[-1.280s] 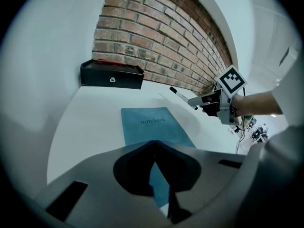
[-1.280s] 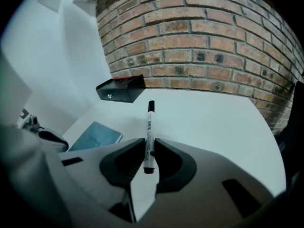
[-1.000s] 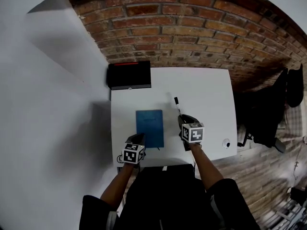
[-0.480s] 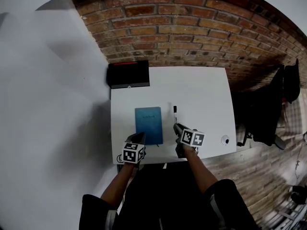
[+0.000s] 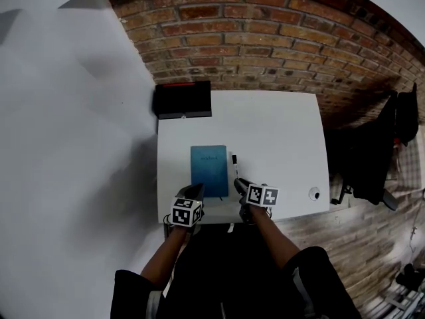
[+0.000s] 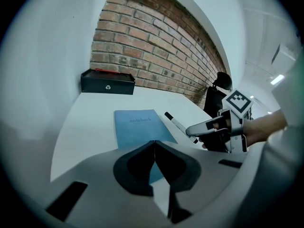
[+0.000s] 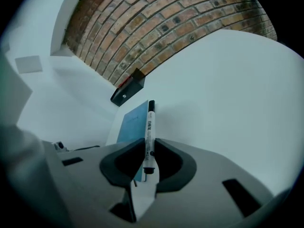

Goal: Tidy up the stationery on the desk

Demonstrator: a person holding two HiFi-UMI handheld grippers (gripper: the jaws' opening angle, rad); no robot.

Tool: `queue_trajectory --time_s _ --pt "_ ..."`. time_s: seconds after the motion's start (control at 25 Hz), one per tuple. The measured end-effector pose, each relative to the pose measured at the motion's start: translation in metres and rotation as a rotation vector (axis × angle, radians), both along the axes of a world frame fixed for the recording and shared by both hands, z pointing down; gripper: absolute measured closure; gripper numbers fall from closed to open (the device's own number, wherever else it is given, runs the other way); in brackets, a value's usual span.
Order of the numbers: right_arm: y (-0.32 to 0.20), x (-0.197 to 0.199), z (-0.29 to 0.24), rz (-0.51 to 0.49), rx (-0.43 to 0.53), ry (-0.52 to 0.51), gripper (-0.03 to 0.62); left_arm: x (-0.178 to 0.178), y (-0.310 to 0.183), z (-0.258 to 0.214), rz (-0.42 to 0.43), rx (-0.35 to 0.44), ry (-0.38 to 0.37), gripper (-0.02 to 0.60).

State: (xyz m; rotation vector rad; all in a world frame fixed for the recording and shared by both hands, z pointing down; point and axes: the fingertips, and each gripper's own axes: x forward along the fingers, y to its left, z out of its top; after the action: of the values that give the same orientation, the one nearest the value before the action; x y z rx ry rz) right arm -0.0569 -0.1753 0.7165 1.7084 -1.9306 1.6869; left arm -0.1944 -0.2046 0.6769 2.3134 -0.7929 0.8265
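A blue notebook lies flat in the middle of the white desk; the left gripper view shows the notebook just beyond the jaws. My right gripper is shut on a white marker with a black cap, which sticks out forward past the jaws. In the head view the marker hangs just right of the notebook's right edge. My left gripper is shut and empty, at the notebook's near left corner. The left gripper view shows the right gripper with the marker over the desk.
A black box with a red strip on top stands at the desk's far left corner, against the brick wall. A small round white object sits near the desk's front right corner. A dark office chair stands right of the desk.
My right gripper has carried the marker leftward and nearer, from well right of the notebook to right beside its edge, rolling as it went. The left gripper has barely shifted.
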Motion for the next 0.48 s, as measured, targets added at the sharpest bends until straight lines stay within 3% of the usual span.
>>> queue_trajectory --time_s 0.48 --pt "0.001 -0.023 0.016 -0.026 -0.055 -0.082 0.513 -0.025 0.006 0.002 -0.030 -0.012 -0.020 0.566"
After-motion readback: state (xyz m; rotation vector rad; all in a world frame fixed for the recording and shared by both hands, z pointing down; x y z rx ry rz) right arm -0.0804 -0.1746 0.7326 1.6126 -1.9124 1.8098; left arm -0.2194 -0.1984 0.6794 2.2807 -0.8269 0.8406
